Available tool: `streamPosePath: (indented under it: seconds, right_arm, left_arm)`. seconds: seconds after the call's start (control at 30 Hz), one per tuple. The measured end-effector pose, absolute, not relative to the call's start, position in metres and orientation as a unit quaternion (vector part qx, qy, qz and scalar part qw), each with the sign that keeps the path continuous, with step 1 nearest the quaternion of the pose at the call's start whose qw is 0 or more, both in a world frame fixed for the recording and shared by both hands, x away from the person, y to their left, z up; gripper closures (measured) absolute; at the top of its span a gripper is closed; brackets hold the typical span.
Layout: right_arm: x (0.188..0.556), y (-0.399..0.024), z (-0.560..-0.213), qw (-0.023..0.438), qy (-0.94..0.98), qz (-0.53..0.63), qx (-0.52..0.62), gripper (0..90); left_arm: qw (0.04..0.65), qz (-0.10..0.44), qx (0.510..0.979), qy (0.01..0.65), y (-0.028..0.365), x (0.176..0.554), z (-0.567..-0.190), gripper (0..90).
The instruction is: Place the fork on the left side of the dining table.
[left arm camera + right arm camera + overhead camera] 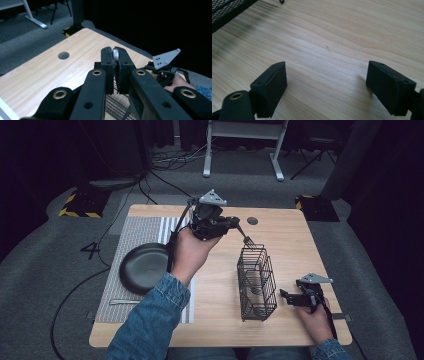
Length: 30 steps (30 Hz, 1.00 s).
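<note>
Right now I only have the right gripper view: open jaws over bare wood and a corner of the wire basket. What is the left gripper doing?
Observer: The left gripper is shut on a fork, held in the air by the far end of the wire basket.
Operator: Which way is the fork pointing?
Observer: Tines down, slanting toward the basket's far rim. They look level with the rim or just above it, not yet down inside.
Operator: Any other cutlery on the table?
Observer: One slim metal utensil lies on the striped mat, just on the near side of the black plate. I cannot tell which kind it is.
</note>
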State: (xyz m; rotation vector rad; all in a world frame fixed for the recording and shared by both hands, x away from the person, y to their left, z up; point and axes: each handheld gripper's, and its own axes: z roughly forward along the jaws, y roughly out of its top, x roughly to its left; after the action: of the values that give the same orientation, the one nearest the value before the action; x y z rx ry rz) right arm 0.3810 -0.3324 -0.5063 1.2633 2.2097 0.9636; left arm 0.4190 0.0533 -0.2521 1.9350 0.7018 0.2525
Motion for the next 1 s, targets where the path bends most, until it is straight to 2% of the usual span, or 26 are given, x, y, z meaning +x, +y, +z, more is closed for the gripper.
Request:
streamPosePath:
  seconds: [0.63,1.0]
  right_arm:
    - [0.381,-0.332,-0.506,0.209,0.794,0.346,0.454,17.1]
    - [0.381,-0.332,-0.506,0.209,0.794,0.346,0.454,17.1]
  left_arm:
    - [0.510,0.148,0.756,0.383,0.145,0.451,-0.245,86.4]
    - [0.487,0.171,0.739,0.434,0.180,0.469,-0.252,86.4]
